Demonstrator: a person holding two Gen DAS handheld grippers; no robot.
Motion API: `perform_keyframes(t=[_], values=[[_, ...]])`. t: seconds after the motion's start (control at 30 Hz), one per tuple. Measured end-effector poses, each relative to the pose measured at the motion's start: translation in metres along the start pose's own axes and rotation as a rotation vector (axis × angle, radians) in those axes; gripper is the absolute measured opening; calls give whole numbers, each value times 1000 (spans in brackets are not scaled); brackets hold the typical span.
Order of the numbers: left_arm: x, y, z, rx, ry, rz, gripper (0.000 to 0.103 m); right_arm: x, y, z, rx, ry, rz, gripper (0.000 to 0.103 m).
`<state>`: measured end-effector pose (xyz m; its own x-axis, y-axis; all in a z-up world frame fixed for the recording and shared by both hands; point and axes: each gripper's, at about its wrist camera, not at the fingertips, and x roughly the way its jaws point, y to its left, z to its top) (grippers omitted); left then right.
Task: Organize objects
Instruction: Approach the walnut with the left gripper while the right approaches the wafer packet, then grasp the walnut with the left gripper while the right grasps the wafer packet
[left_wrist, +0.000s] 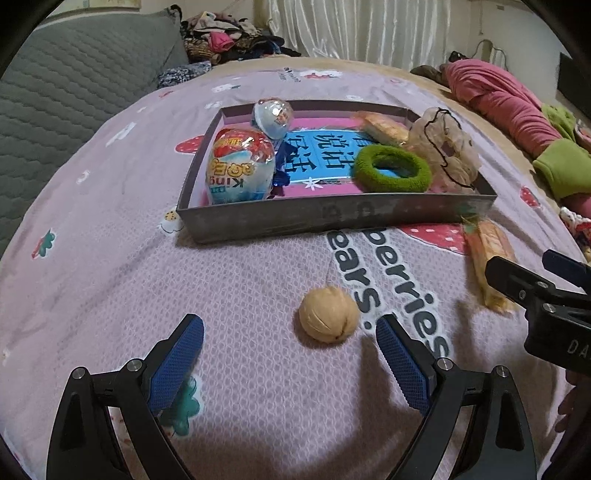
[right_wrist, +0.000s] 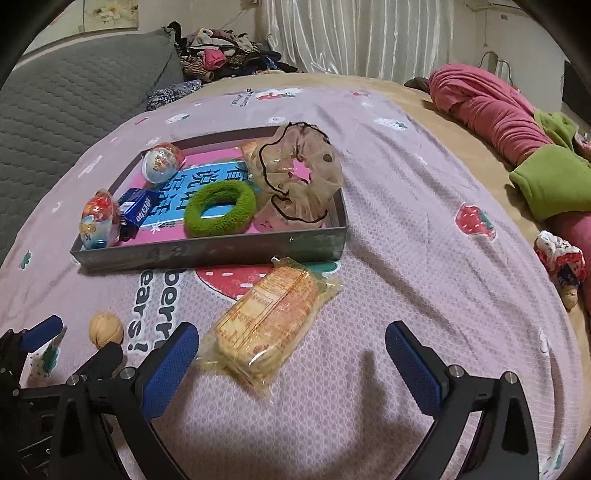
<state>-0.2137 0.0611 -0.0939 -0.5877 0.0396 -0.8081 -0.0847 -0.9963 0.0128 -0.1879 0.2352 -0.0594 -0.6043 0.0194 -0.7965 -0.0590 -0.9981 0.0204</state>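
Left gripper (left_wrist: 290, 354), right gripper (right_wrist: 291, 350) wide open, empty; ball (left_wrist: 328, 315), cracker pack (right_wrist: 271, 319) before tray (left_wrist: 332, 218).

The left gripper (left_wrist: 290, 365), black-framed with blue ribbed pads, hangs low over the bed with its jaws spread wide and nothing between them. The right gripper (right_wrist: 291, 363), built the same, hovers just beside it toward the bed's right edge, jaws equally wide apart and empty.

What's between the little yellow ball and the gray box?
Mostly bare pink bedspread with printed letters. A thin thread runs from the yarn ball toward the gray box. The left wrist view shows it best.
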Motion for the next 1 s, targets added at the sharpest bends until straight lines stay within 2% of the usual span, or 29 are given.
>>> perform_keyframes(t=[0.3, 0.33, 0.4, 0.47, 0.53, 0.57, 0.67, 0.8, 0.93, 1.0], values=[[14, 7, 3, -30, 4, -35, 95, 30, 7, 7, 27, 53, -16, 100], [14, 7, 3, -29, 3, -44, 94, 33, 7, 7, 24, 60, -25, 96], [14, 9, 4, -33, 1, -56, 93, 34, 5, 6, 34, 45, 3, 79], [15, 10, 4, -36, 2, -65, 87, 34, 3, 6, 36, 24, 17, 70], [15, 10, 5, -38, -2, -74, 87, 33, 1, 6, 30, 13, 41, 62], [14, 10, 5, -38, -3, -78, 82, 33, -1, 6, 28, 8, 56, 57], [15, 8, 4, -31, -1, -88, 62, 35, -3, 6, 16, 16, 80, 55], [14, 5, 4, -20, -7, -97, 56, 31, -11, 3, 22, -3, 117, 50], [14, 4, 4, -20, -7, -133, 36, 28, -16, 2, 31, -17, 150, 49], [15, 5, 3, -22, -2, -142, 34, 27, -17, 0, 23, -21, 151, 47]])
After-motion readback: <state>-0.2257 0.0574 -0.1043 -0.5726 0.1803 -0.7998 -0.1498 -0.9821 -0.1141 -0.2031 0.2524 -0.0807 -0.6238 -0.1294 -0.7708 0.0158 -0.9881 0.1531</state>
